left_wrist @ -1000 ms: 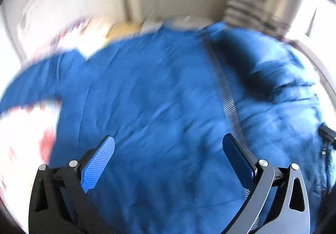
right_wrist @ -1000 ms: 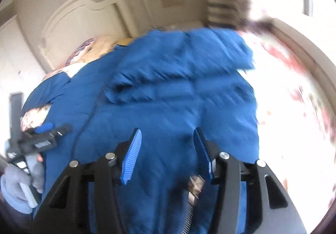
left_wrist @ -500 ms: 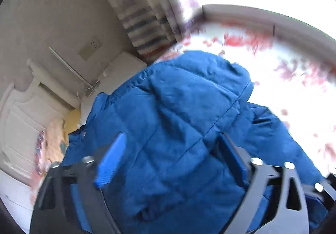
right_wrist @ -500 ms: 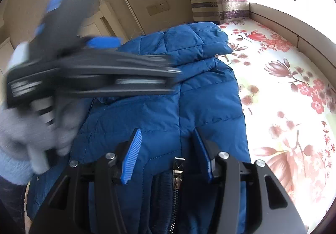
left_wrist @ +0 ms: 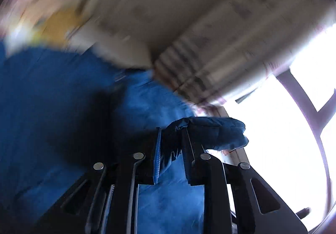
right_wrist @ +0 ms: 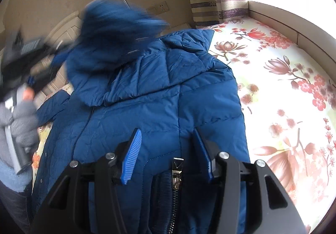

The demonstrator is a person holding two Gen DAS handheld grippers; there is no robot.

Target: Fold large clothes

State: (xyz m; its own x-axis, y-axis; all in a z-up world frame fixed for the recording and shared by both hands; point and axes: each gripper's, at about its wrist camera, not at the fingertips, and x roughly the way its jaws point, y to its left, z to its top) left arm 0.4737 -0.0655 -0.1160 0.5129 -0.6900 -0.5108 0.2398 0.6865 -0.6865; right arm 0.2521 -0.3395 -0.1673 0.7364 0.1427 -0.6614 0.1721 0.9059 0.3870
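A large blue quilted puffer jacket lies spread on a floral-printed bed sheet, hood toward the headboard and zip front up, which suits a fold made by carrying one part over the body. The left gripper has its fingers drawn narrow onto a pinch of the jacket's padded fabric, a cuff or sleeve end by the look of it, and holds it raised. The lift is presumably meant to swing that part across the torso. The left wrist view is smeared, so it shows the pinch itself but little of where the cloth sits over the bed. The right wrist view supplies that: a blurred blue mass hangs above the hood, with the left tool at the far left (too streaked to read its jaws there). The right gripper is parted wide and holds nothing, hovering low over the hem, its blue ribbed pads either side of the metal zip pull.
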